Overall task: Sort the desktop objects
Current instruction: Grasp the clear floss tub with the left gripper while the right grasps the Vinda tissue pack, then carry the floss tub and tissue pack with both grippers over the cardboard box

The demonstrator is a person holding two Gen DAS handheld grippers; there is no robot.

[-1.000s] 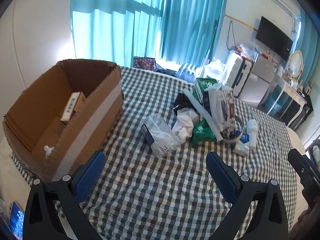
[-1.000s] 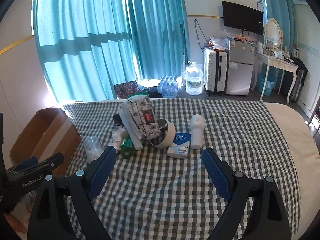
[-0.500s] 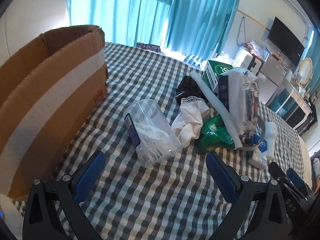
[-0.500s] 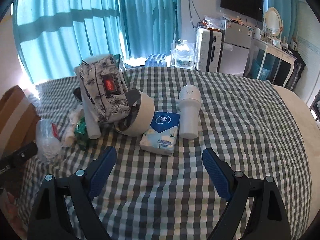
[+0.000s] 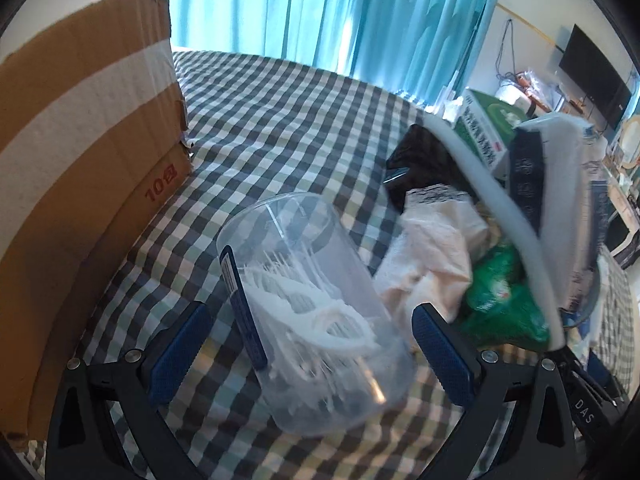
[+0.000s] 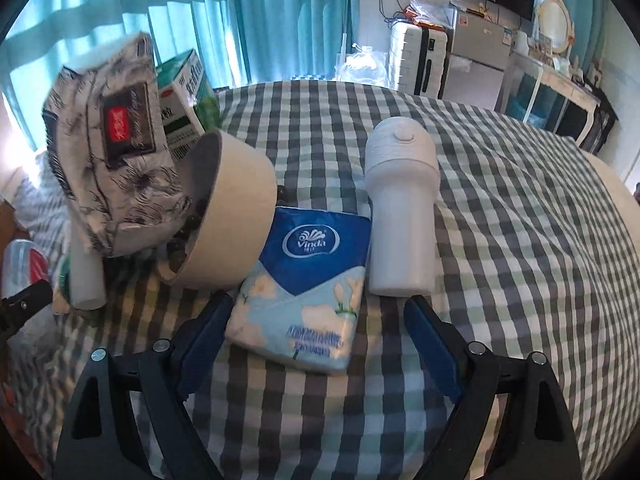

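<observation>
A clear plastic jar of white floss picks lies on its side on the checked cloth. My left gripper is open, with a finger on each side of the jar, not closed on it. A blue and white tissue pack lies flat in the right wrist view. My right gripper is open, with its fingers at the near end of the pack on either side. A white bottle stands just right of the pack. A tipped beige bowl leans on the pack's left.
A cardboard box stands at the left. A pile lies to the right of the jar: white cloth, green bag, white tube, black item, green carton, patterned pouch. The left gripper's body shows at the left edge of the right wrist view.
Both grippers have moved forward and down. The left one now straddles the jar, the right one has come up to the tissue pack. Both stay open.
</observation>
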